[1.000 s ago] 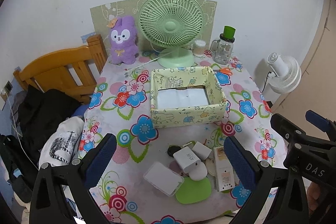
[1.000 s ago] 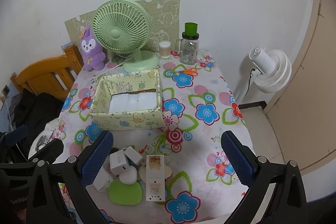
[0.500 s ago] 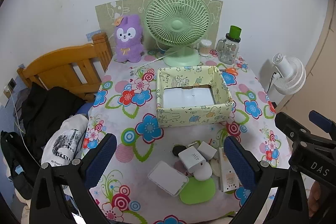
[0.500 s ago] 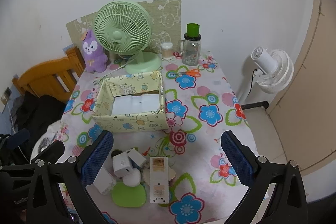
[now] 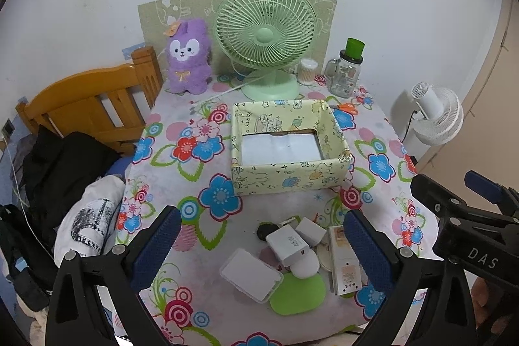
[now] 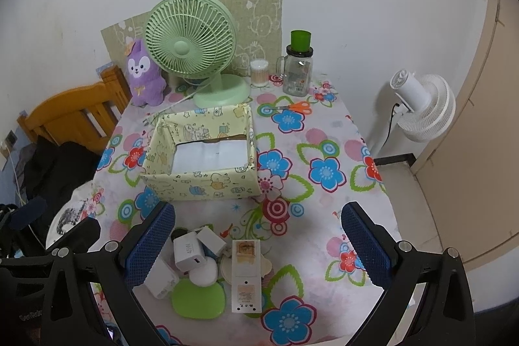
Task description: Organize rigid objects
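Both grippers, left gripper point(image 5: 259, 245) and right gripper point(image 6: 259, 244), hover spread wide, empty, above the chargers point(image 5: 287, 244) clustered at the table's point(image 5: 207, 232) near edge.

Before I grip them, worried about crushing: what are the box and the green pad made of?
Box: likely cardboard under matte printed paper; thin, slightly bowed walls. Green pad: seemingly smooth plastic or silicone, with an even sheen; hard to tell which.

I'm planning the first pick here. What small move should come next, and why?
Probably lower the right gripper onto the long white box. Both grippers are open and empty, the yellow box holds none of the small items, and that piece lies at the pile's right edge, between the right gripper's fingers.
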`<state>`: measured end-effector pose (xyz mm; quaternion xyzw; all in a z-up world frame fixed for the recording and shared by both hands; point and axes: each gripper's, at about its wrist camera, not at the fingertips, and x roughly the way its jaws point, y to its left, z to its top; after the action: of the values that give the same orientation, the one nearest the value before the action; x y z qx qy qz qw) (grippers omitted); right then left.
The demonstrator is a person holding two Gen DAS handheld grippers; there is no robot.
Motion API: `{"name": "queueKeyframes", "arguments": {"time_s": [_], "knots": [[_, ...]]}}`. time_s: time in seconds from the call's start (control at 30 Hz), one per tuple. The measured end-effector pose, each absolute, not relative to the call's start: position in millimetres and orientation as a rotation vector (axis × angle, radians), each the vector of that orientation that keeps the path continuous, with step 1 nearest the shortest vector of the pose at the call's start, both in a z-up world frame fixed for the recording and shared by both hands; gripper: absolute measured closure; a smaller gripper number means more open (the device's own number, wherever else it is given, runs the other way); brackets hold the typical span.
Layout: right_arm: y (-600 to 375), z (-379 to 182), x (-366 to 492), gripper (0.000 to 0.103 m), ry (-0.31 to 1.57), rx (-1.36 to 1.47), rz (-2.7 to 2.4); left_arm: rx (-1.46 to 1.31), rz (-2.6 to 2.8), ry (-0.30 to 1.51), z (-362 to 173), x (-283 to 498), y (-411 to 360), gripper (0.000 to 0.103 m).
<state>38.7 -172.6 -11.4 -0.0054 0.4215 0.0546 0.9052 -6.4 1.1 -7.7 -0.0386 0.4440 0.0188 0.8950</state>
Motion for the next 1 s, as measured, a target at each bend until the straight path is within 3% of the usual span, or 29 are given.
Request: {"name": "queueKeyframes", "arguments": {"time_s": [1.0], "knots": [[-153,-57,55,0.004,0.952,-0.080,0.182,-0.085,0.037,1.050,-66,5,-1,0.004]]}}
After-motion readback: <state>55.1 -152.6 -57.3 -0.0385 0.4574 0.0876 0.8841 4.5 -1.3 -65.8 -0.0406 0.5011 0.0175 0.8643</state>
